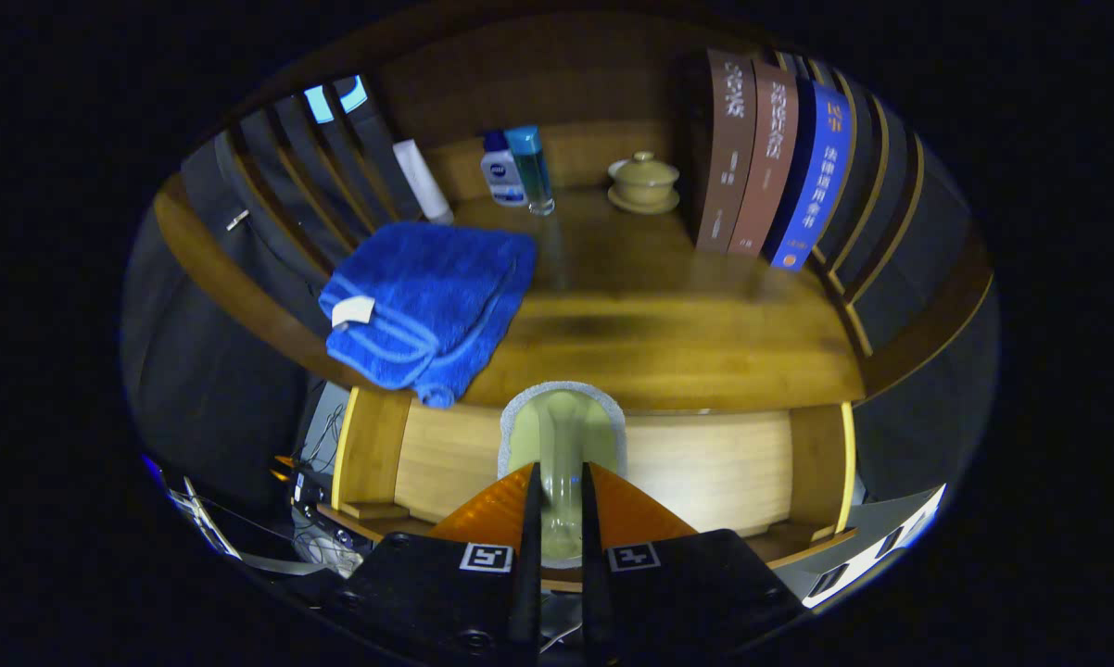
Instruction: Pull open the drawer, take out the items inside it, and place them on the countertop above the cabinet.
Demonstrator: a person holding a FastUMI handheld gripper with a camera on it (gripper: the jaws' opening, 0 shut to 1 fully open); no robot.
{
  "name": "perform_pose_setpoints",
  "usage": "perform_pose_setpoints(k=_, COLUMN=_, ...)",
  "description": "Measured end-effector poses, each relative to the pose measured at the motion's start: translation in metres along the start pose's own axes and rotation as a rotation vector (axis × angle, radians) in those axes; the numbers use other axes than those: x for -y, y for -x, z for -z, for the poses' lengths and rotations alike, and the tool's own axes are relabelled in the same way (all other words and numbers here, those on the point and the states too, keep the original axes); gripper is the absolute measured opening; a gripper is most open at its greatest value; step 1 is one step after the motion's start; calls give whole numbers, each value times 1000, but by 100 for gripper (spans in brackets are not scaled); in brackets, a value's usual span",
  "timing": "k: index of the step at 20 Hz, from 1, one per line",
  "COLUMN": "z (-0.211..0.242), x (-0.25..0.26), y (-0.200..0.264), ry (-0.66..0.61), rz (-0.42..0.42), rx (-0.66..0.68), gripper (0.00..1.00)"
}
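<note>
Where the gripper (557,505) closes narrowly, both fingers press the pale green item (562,435) between them, held against the drawer front (705,463). Just beyond the fingers lies the countertop (668,315); a blue towel (427,301) sits ahead-left.

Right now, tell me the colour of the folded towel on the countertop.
Blue, seen in the gripper view: towel.

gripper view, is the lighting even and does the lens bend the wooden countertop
Gripper view: light falls unevenly, with a soft glare band on the wooden countertop and dark surroundings; the fisheye curves its front edge and splays the upright books; the gripper is shut on the pale green drawer handle, which looks slightly soft.
</note>
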State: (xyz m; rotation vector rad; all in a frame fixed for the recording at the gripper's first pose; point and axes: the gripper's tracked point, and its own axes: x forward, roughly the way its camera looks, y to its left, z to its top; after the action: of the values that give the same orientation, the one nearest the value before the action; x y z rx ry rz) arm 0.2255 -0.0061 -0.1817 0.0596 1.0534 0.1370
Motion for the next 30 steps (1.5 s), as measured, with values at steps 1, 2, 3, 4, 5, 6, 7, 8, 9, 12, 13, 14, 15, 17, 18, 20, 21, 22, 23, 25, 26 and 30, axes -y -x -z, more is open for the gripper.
perform_pose_setpoints(k=1, z=-12, x=3, y=-2, ry=0, rz=11, rx=18, gripper=22)
perform_pose_setpoints(k=2, z=-24, x=7, y=-8, ry=5, rz=23, rx=32, gripper=22)
perform_pose_setpoints(k=3, z=-37, x=12, y=-13, ry=5, rz=35, rx=48, gripper=23)
perform_pose_setpoints(k=4, z=-48, x=16, y=-21, ry=6, rz=51, rx=54, gripper=22)
perform_pose_setpoints(k=5, z=-56, x=18, y=-29, ry=3, rz=57, rx=59, gripper=23)
perform_pose_setpoints(k=6, z=-63, x=22, y=-36, ry=-4, rz=64, rx=56, gripper=23)
perform_pose_setpoints(k=7, z=-69, x=23, y=-45, ry=-6, rz=67, rx=52, gripper=23)
perform_pose_setpoints(k=8, z=-75, x=26, y=-54, ry=-8, rz=74, rx=46, gripper=23)
perform_pose_setpoints(k=9, z=-79, x=29, y=-63, ry=-14, rz=78, rx=43, gripper=23)
perform_pose_setpoints(k=12, z=-99, x=42, y=-82, ry=-14, rz=113, rx=46, gripper=23)
perform_pose_setpoints(k=13, z=-102, x=48, y=-89, ry=-10, rz=125, rx=43, gripper=22)
perform_pose_setpoints(k=14, z=-105, x=49, y=-95, ry=-13, rz=128, rx=40, gripper=23)
perform_pose_setpoints(k=15, z=-107, x=50, y=-101, ry=-24, rz=130, rx=36, gripper=22)
perform_pose_setpoints(k=17, z=-111, x=48, y=-106, ry=-35, rz=134, rx=29, gripper=23)
perform_pose_setpoints(k=18, z=-114, x=47, y=-108, ry=-29, rz=132, rx=32, gripper=23)
perform_pose_setpoints(k=20, z=-116, x=46, y=-108, ry=-20, rz=128, rx=30, gripper=26)
perform_pose_setpoints(k=21, z=-114, x=44, y=-108, ry=-30, rz=124, rx=38, gripper=26)
perform_pose_setpoints(k=22, z=-116, x=44, y=-106, ry=-48, rz=120, rx=54, gripper=41)
perform_pose_setpoints(k=23, z=-117, x=43, y=-103, ry=-65, rz=115, rx=70, gripper=55)
perform_pose_setpoints(k=25, z=-117, x=44, y=-97, ry=-88, rz=109, rx=111, gripper=84)
perform_pose_setpoints(k=26, z=-118, x=43, y=-90, ry=-87, rz=96, rx=141, gripper=98)
perform_pose_setpoints(k=30, z=-122, x=48, y=-53, ry=-45, rz=91, rx=324, gripper=98)
